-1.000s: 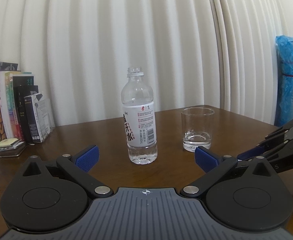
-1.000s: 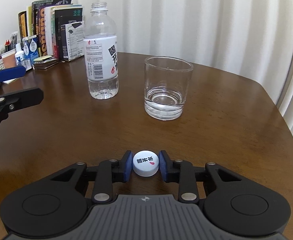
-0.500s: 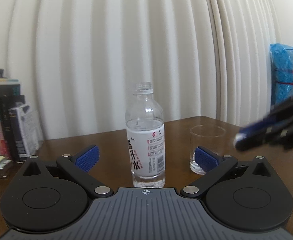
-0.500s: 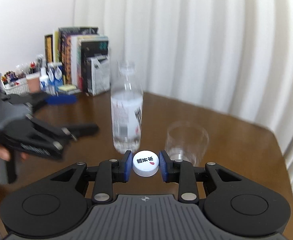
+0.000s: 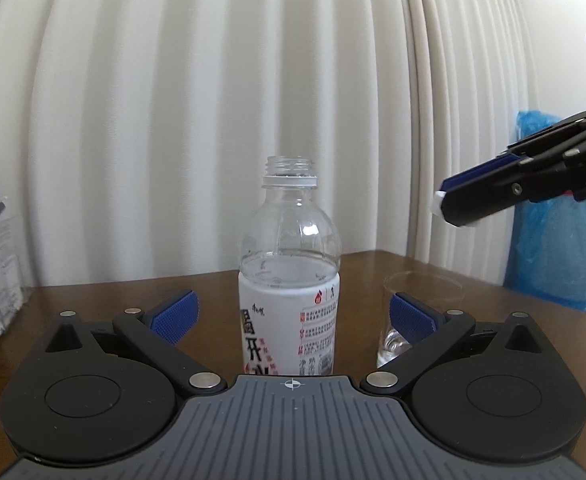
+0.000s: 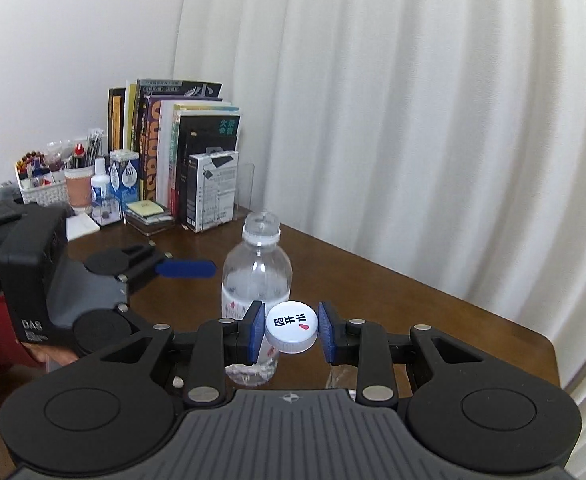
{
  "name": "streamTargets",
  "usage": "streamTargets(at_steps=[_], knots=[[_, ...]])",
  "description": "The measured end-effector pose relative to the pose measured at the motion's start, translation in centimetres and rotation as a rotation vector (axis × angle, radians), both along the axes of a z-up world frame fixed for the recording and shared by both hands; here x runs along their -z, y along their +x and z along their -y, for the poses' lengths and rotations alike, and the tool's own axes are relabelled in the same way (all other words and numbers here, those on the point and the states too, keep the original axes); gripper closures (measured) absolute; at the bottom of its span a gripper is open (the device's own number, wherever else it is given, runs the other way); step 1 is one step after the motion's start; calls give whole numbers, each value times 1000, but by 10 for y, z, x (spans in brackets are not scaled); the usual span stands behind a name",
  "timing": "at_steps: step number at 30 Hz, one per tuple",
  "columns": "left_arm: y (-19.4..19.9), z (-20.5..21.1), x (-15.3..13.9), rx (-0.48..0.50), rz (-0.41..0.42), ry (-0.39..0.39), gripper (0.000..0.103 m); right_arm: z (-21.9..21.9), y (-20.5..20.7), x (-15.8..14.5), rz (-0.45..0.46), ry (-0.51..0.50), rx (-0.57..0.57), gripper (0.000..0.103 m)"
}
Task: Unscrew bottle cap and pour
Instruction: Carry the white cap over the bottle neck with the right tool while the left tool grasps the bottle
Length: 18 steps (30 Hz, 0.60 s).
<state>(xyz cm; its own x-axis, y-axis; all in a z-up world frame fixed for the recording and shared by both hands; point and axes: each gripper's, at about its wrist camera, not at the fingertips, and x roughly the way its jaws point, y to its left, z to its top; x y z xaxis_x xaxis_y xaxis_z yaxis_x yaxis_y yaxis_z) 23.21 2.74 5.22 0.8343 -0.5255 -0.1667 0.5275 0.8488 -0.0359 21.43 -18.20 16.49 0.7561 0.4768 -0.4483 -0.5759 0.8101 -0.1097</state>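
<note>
One bottle [image 5: 289, 280], one cap [image 6: 292, 326], one glass [image 5: 423, 312], two grippers: left [image 5: 291, 316], right [image 6: 291, 330]. One table [image 6: 433, 312], one blue bag [image 5: 557, 216].

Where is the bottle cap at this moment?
The cap is off the bottle, held between the jaws of the right gripper in the air, in front of the bottle in the right wrist view.

Home study: books [image 6: 181, 152], curtain [image 6: 413, 120], wooden desk [image 6: 433, 320]
</note>
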Motion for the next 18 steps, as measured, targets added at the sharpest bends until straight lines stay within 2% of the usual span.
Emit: streamTargets(at_steps=[5, 16, 18], knots=[[13, 6, 3, 38, -14, 24, 26, -3, 12, -6, -2, 17, -23, 71], [18, 4, 4, 43, -39, 14, 27, -18, 35, -26, -1, 48, -94, 71], [18, 2, 4, 38, -51, 4, 31, -23, 39, -28, -6, 45, -106, 71]])
